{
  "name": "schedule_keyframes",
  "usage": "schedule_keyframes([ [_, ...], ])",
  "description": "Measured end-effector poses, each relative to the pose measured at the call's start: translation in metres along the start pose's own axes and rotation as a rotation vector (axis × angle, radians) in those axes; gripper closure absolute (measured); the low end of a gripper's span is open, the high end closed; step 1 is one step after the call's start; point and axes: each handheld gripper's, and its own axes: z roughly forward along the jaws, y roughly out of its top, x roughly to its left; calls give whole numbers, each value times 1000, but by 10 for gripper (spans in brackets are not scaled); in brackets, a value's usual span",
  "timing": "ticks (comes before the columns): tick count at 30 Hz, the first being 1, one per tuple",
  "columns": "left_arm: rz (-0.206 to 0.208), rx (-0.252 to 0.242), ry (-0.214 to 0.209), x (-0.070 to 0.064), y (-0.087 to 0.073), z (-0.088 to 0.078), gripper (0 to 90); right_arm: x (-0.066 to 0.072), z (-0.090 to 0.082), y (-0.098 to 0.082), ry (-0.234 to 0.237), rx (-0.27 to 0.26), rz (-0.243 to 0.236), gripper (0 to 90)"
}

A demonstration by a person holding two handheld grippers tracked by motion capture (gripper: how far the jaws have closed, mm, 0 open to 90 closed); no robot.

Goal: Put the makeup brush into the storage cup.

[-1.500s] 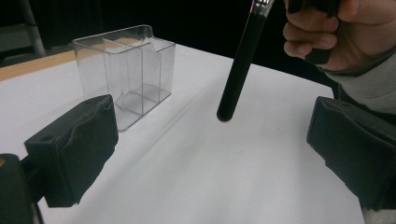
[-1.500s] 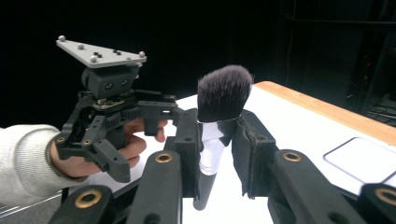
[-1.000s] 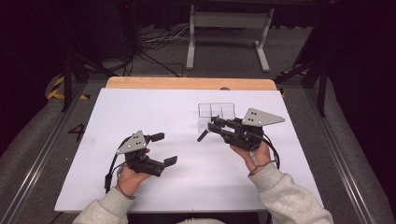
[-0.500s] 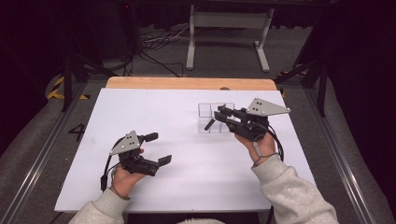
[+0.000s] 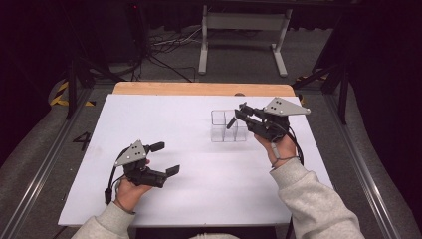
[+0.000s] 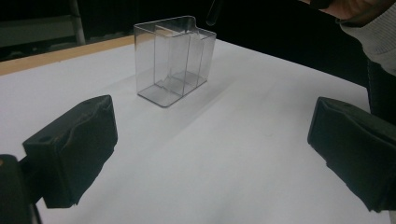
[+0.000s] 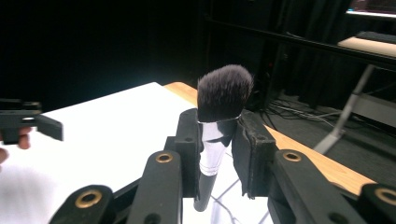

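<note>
Overhead, a brush is clamped by the right tool above the clear box at two o'clock; the left tool is held apart

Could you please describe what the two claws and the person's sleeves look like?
Both the left claw and the right claw are black, each topped with a grey three-cornered plate and trailing a black cable. Brass-coloured rivets dot the right one's linkage. The sleeves are light grey.

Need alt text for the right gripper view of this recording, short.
The right claw grips a makeup brush by its silver ferrule, dark bristles up, handle pointing down toward a clear organizer. Behind lie the white table and, at left, the other claw's black jaw tip.
</note>
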Motion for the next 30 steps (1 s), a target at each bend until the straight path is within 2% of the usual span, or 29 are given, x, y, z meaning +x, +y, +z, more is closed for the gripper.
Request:
schedule_keyframes([
  [11, -17, 4, -2, 0, 0, 1, 24, -9, 4, 0, -86, 26, -12, 727],
  [20, -12, 2, 3, -1, 0, 1, 24, -16, 5, -2, -162, 45, -6, 727],
  [30, -10, 5, -6, -1, 0, 2, 24, -21, 5, -5, -204, 59, 5, 726],
])
